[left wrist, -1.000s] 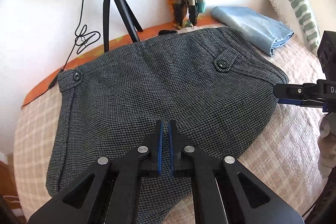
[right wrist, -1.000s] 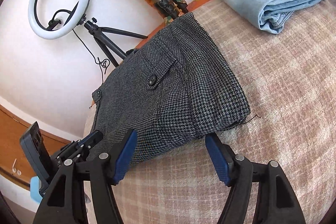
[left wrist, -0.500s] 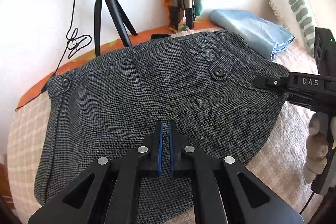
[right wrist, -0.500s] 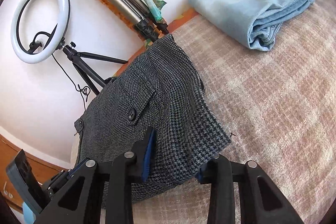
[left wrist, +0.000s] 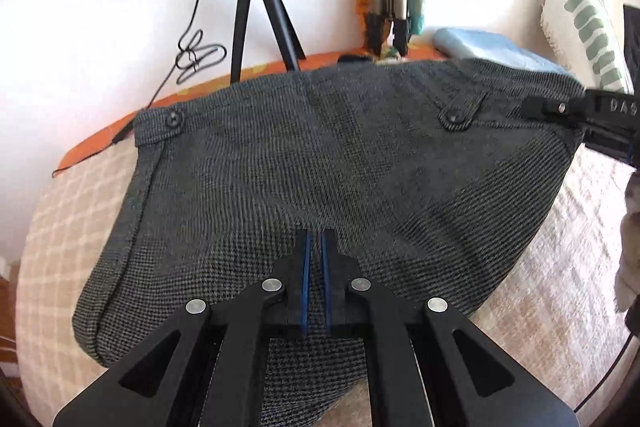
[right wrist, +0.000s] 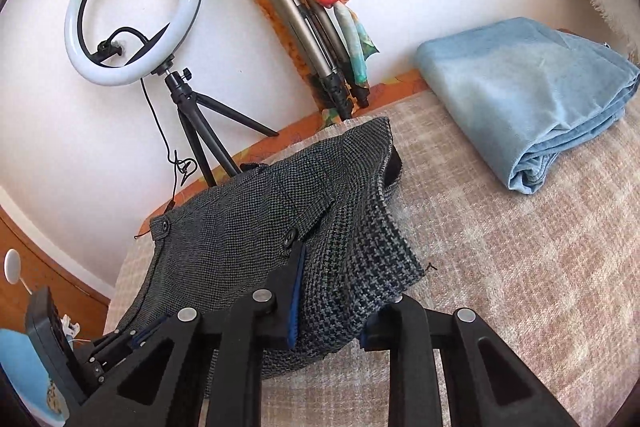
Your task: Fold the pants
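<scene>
Dark grey houndstooth pants (left wrist: pixel 320 155) lie folded on a beige checked bedspread (left wrist: pixel 560 267), waistband toward the wall. My left gripper (left wrist: pixel 314 267) is shut on the near edge of the fabric at its middle. My right gripper (right wrist: pixel 340 291) is closed around the right corner of the pants (right wrist: pixel 280 227) and holds it lifted off the bed; it also shows at the right edge of the left wrist view (left wrist: pixel 560 109). The layers under the top fold are hidden.
A folded light blue garment (right wrist: pixel 532 95) lies at the back right. A ring light on a tripod (right wrist: pixel 136 7), a second folded tripod (right wrist: pixel 316 39) and the white wall stand behind the bed. A green-patterned pillow (left wrist: pixel 580 15) leans at the right.
My right gripper moved in onto the pants' right corner, closed on it and lifted it. The left gripper stayed shut on the near edge and rose slightly with the fabric.
</scene>
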Motion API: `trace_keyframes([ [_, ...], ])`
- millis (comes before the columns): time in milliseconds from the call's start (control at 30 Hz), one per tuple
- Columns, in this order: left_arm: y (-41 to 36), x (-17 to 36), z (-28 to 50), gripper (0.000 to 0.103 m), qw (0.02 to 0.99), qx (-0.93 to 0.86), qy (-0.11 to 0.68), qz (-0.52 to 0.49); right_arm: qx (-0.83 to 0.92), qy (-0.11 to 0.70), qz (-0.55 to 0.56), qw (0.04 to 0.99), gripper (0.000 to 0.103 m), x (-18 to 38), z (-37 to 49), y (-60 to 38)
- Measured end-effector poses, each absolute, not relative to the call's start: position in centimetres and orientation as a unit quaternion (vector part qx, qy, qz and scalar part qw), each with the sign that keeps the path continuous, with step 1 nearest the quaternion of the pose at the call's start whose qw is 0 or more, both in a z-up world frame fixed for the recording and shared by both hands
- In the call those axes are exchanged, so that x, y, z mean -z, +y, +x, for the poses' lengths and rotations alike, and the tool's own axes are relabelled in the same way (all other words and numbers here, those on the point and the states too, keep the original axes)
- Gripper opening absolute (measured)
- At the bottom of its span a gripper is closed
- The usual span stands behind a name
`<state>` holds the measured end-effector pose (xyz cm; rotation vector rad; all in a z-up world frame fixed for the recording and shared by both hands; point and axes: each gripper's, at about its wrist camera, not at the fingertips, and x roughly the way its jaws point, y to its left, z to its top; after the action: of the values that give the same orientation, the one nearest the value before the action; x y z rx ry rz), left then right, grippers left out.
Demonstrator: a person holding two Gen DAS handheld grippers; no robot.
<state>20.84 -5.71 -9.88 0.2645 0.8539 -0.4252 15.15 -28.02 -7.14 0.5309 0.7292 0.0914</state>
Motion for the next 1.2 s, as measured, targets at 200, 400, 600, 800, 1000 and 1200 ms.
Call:
trace_keyframes([
  [200, -5.9, 10.4, 20.6, 0.004, 0.876, 0.217, 0.410, 0.132, -0.044, 0.340, 0.206, 0.916, 0.019, 4.8, 14.9, -26.4],
  [400, -1.2, 6.4, 18.5, 0.004, 0.891, 0.232, 0.383, 0.076, -0.067, 0.314, 0.119, 0.940, 0.018, 0.1, 15.6, -22.4],
  [600, 7.3, 4.3, 17.9, 0.004, 0.913, 0.173, 0.369, 0.025, -0.122, 0.298, 0.042, 0.946, 0.018, -2.8, 16.5, -15.3],
  [800, 14.3, 4.5, 17.7, 0.004, 0.923, 0.116, 0.365, -0.025, -0.184, 0.301, -0.020, 0.935, 0.015, -2.8, 17.3, -7.3],
  [1000, 17.1, 5.3, 17.7, 0.004, 0.924, 0.090, 0.369, -0.039, -0.246, 0.336, -0.061, 0.907, 0.012, 0.2, 18.2, 0.1],
  [1200, 17.7, 5.2, 17.4, 0.004, 0.925, 0.090, 0.367, -0.039, -0.270, 0.370, -0.088, 0.885, 0.012, 3.7, 19.0, 4.5],
])
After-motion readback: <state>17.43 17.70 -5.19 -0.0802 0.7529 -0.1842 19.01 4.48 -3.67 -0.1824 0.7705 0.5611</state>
